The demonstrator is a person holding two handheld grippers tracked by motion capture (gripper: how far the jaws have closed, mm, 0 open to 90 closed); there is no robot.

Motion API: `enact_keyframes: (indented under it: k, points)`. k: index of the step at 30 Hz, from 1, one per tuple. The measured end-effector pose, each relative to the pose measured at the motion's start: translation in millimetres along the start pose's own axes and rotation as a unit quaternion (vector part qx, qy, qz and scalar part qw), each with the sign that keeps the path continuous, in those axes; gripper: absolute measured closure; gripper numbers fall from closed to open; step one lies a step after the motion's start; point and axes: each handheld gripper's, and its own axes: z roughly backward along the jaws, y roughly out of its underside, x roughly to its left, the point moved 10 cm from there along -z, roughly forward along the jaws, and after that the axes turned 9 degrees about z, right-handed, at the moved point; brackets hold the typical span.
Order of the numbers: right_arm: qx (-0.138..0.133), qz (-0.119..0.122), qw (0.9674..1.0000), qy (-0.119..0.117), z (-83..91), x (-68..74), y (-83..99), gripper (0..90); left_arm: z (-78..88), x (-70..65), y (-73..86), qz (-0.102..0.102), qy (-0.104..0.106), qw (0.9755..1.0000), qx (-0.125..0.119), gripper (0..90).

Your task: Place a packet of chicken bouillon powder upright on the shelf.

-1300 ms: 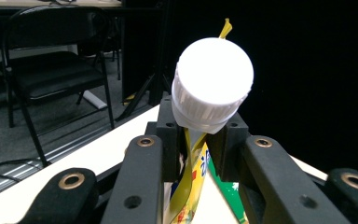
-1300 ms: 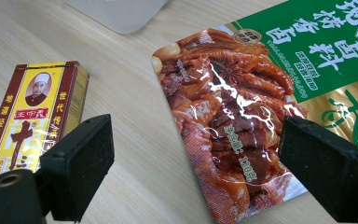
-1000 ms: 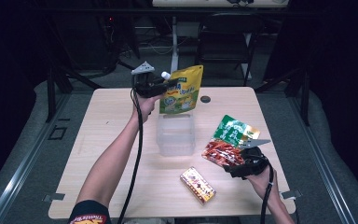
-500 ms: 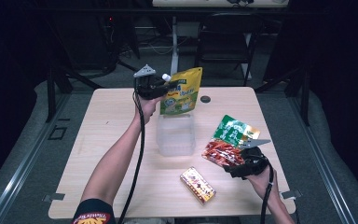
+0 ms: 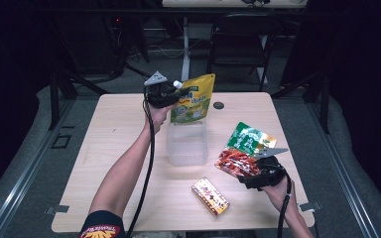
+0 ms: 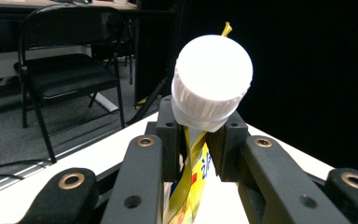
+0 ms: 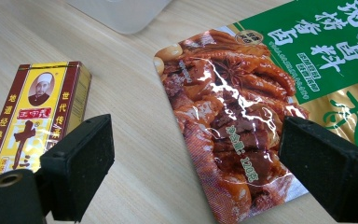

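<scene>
Left claw (image 5: pixel 174 92) is clamped on the neck of a yellow spout pouch (image 5: pixel 193 99), hanging above the clear tub (image 5: pixel 186 144) on the table (image 5: pixel 114 124). Its white cap (image 6: pixel 213 81) sits at the top, long side running down; lettering too small to read. Right claw (image 7: pixel 193 172) is spread wide over a red-green sauce packet (image 7: pixel 261 93) lying flat, label "卤料", beside a yellow box (image 7: pixel 32 112) reading "十三香".

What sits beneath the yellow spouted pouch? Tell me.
The clear plastic container stands on the table below the yellow spouted pouch, which the left tool holds up. The container's inside looks empty; the pouch hides its far rim.
</scene>
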Motion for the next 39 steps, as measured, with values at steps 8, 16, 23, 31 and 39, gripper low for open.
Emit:
enact_keyframes:
  k: [8, 16, 23, 31, 39]
  points:
    - [0.001, 0.0, 1.0, 0.0, 0.2, 0.3, 0.0, 10.0, 1.2, 3.1, 1.6, 0.004, -0.004, 1.0, -0.002, 75.6]
    - [0.0, 0.001, 1.0, 0.0, 0.2, 0.5, -0.1, 10.1, 1.0, 2.1, 2.0, 0.001, -0.014, 0.9999, -0.003, 75.6]
    - [0.002, 0.003, 1.0, 0.003, 0.1, -0.2, 0.2, 10.1, 0.8, 3.4, 4.4, 0.0, -0.024, 0.9997, -0.001, 75.6]
    - [0.003, 0.002, 1.0, 0.001, -0.1, 0.2, 0.5, 10.2, 0.0, 6.5, 7.8, 0.0, -0.026, 0.9997, 0.001, 75.6]
    - [0.001, 0.003, 1.0, 0.001, -0.3, 0.6, 0.0, 10.2, -0.4, 8.5, 10.9, -0.003, -0.026, 0.9996, 0.006, 75.6]
